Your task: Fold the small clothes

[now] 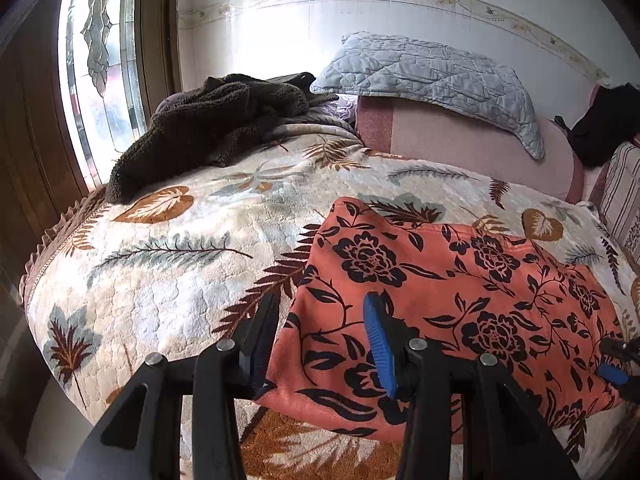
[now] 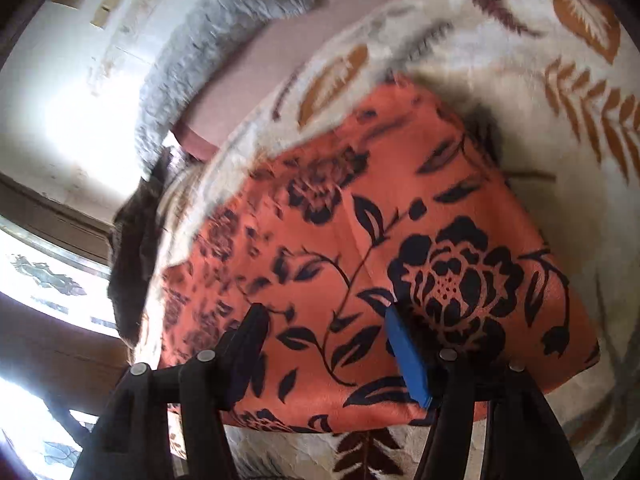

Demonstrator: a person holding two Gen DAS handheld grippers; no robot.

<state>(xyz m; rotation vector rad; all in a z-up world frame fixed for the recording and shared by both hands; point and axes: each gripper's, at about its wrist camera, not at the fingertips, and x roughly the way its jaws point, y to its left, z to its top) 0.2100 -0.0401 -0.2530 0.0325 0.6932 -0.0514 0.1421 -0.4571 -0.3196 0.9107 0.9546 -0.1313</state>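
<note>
While the orange floral garment [image 1: 448, 304] is lying folded into a flat, roughly rectangular stack on the leaf-print blanket [image 1: 168, 240], both pairs of tongs are hovering over its near edge with nothing between their pads. Seen from the left wrist camera, the left gripper [image 1: 320, 340] is standing partly open, its dark left finger over the blanket just beside the garment's left edge and its blue-padded right finger [image 1: 378, 344] over the orange cloth; neither pad is pressing on the fabric. At the far right of that same view, the blue tip of the right gripper [image 1: 612, 372] is showing near the garment's right corner.

From the right wrist camera, which is blurred, the right gripper [image 2: 328, 344] is gaping a little wider than halfway, and the garment [image 2: 360, 216] is filling the space beneath it, a large black flower sitting just beyond the blue pad [image 2: 408, 356]. No cloth is being pinched there either.

Beyond the garment, the blanket is covering the bed up to a pink bolster [image 1: 472, 136], on which a pale grey quilted pillow [image 1: 432, 76] is leaning against the white wall [image 1: 288, 28]. A dark brown fleece garment [image 1: 208, 128] is lying crumpled at the far left corner of the bed, beside a window with leaded glass [image 1: 98, 40]. A black item [image 1: 604, 120] is resting at the far right, too small to identify.
</note>
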